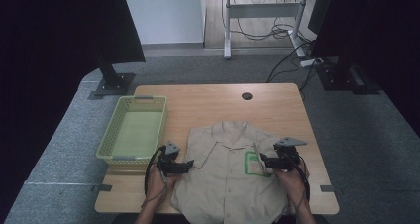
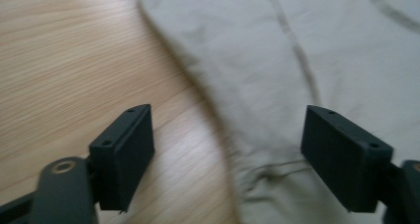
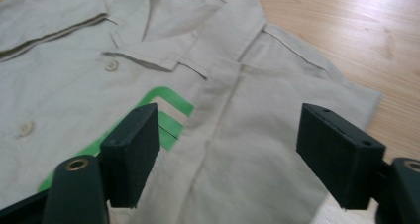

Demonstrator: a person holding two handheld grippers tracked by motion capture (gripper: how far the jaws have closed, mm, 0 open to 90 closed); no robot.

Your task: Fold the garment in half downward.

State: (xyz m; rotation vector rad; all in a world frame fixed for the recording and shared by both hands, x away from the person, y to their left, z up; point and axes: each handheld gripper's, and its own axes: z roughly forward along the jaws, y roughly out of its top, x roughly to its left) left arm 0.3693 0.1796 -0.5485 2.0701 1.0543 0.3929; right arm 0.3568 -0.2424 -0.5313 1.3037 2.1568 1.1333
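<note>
At far left on the counter (image 1: 277,102), standing empty: yellow-green basket (image 1: 107,144), just beside shirt (image 1: 230,184). Next to basket's near corner, held in left hand (image 1: 157,182): left tool (image 1: 189,164), pointing right at shirt's left sleeve. Seen along that tool's own view (image 2: 225,154), jaws standing wide apart, gripping nothing; sleeve edge lying on bare wood between them, one jaw over wood, the other over cloth. Whether pads rest on the cloth, hard to tell.

Spread flat at counter's middle, collar away from the person, hem hanging past near edge: beige short-sleeved shirt, buttoned, with green-outlined chest pocket (image 1: 255,163) right of the placket. In right gripper view, collar, two buttons and green mark (image 3: 163,117) showing clear, right sleeve lying on wood.

At right, held in right hand (image 1: 289,177): right tool (image 1: 261,160), pointing left over the pocket. Jaws well apart (image 3: 228,157), holding nothing, shirt front and shoulder seam lying below between them.

Beyond the counter: grey carpet, two dark stands, desk legs with cables.
</note>
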